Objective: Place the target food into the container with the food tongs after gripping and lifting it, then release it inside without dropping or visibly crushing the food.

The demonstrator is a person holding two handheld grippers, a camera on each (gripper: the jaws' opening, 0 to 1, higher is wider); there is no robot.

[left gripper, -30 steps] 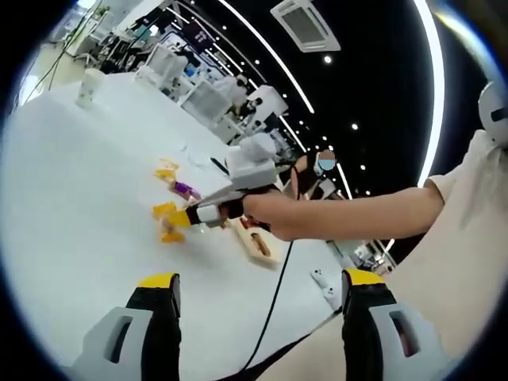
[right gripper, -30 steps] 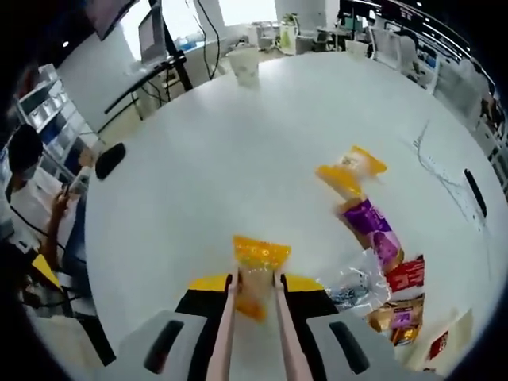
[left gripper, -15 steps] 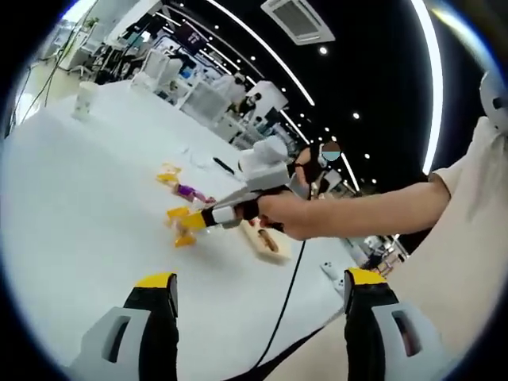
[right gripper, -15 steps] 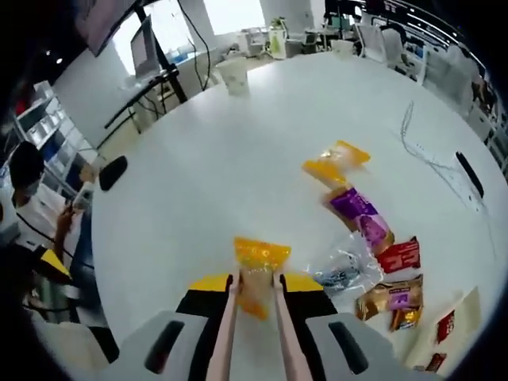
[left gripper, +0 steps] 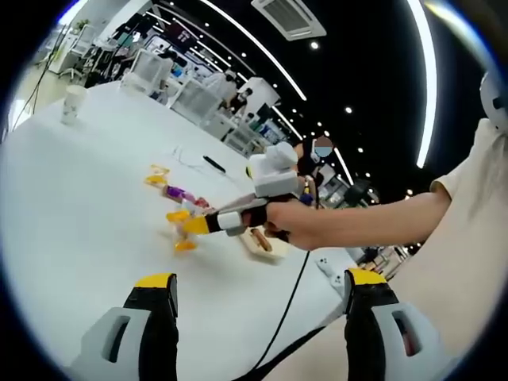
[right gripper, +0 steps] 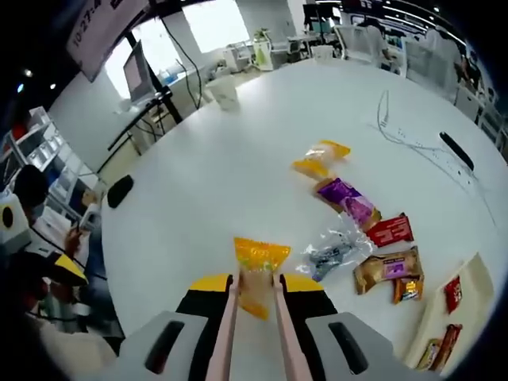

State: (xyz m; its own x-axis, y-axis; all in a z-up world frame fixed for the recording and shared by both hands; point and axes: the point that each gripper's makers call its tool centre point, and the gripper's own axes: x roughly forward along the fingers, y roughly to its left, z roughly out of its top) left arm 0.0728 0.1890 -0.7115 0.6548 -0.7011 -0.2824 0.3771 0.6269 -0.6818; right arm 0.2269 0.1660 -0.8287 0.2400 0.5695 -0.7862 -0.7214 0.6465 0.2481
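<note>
- Right gripper (right gripper: pixel 254 295) clamps pink tongs (right gripper: pixel 225 333); their tips pinch a yellow packet (right gripper: pixel 258 266), held above the white table (right gripper: pixel 198 182).
- Left gripper (left gripper: pixel 252 279) is open, holding nothing.
- Tray (right gripper: pixel 444 317) lies at right, holding 2 snacks.
- Other packets (right gripper: pixel 361 230) lie scattered between.

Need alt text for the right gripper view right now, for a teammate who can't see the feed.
Pink food tongs in the right gripper pinch a yellow snack packet above a white table. More wrapped snacks lie scattered to the right, beside a pale tray already holding a few packets.
</note>
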